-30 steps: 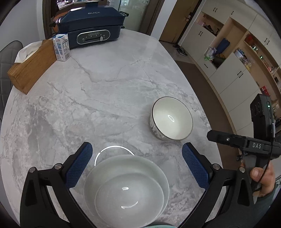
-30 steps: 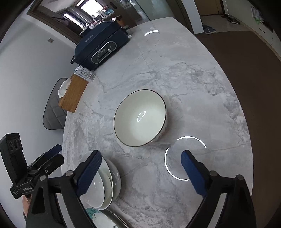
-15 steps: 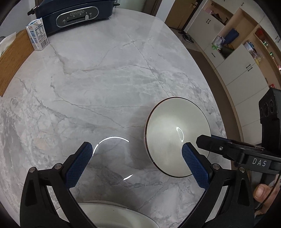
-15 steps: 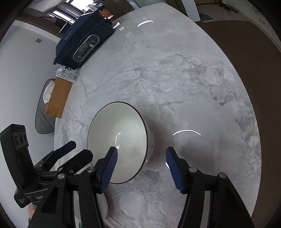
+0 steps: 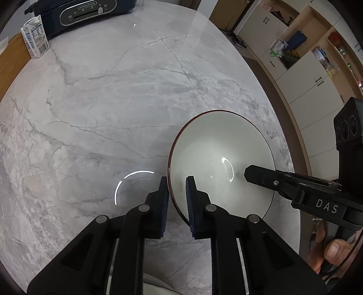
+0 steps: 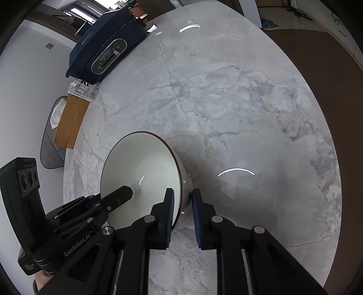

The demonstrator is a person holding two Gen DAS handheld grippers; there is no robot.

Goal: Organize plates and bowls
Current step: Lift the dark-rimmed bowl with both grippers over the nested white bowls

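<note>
A white bowl with a dark rim [image 5: 217, 156] sits on the marble table near its right edge. My left gripper [image 5: 177, 192] is shut on the bowl's near-left rim, one pad inside and one outside. My right gripper [image 6: 181, 202] is shut on the opposite rim of the same bowl [image 6: 140, 172]; it also shows in the left wrist view [image 5: 261, 177]. The bowl looks tilted in the right wrist view. The rim of a stacked white bowl [image 5: 156, 283] peeks in at the bottom of the left wrist view.
A dark blue electric cooker [image 5: 86, 9] stands at the table's far end, with a milk carton [image 5: 35, 36] and a wooden box [image 6: 70, 120] beside it. Cabinets and open shelves [image 5: 306, 56] lie beyond the table's right edge. A grey chair [image 6: 48, 147] stands at the left.
Both grippers have moved in on the dark-rimmed bowl and shut on its rim from opposite sides. The stacked bowls have slid nearly out of the left wrist view.
</note>
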